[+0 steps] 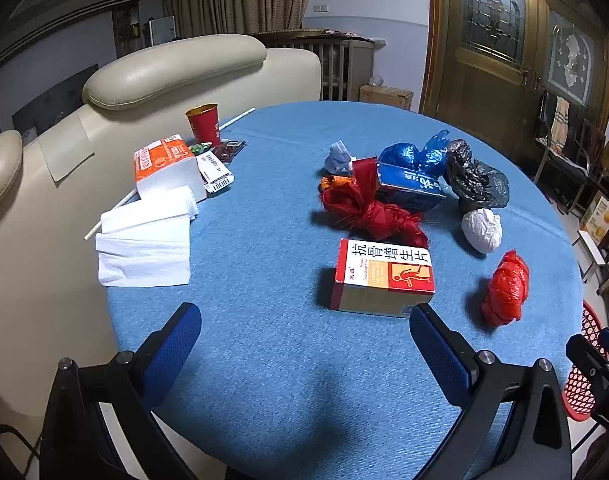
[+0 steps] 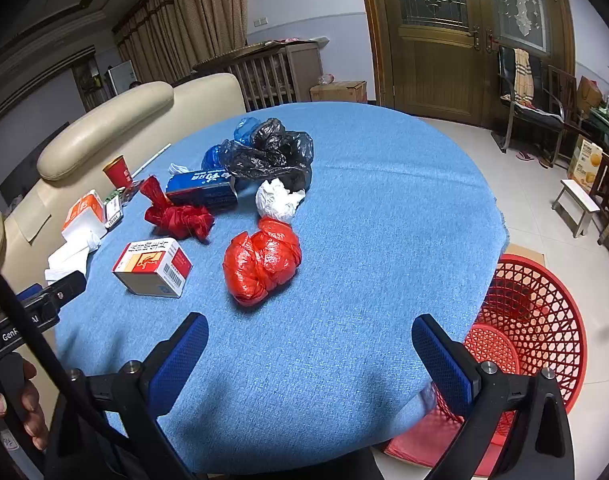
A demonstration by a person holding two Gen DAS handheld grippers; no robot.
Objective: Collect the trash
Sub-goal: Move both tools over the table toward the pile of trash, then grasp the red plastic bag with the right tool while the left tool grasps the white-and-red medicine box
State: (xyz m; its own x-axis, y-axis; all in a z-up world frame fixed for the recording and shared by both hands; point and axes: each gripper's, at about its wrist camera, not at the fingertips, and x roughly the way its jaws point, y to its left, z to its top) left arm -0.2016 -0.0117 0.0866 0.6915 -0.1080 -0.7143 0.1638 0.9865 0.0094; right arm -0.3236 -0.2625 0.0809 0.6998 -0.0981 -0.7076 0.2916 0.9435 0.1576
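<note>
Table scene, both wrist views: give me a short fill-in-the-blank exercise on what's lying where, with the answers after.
1. The tablecloth is ____ in colour.
2. Both hand-held grippers, left and right, have their jaws ____ and hold nothing.
3. The red basket stands on the ____ beside the table.
4. The cup near the sofa is ____ in colour.

Missing words: blue; open; floor; red

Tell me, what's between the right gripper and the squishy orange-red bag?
Nothing. In the right wrist view, only bare blue tablecloth lies between the open right gripper and the orange-red bag.
</note>
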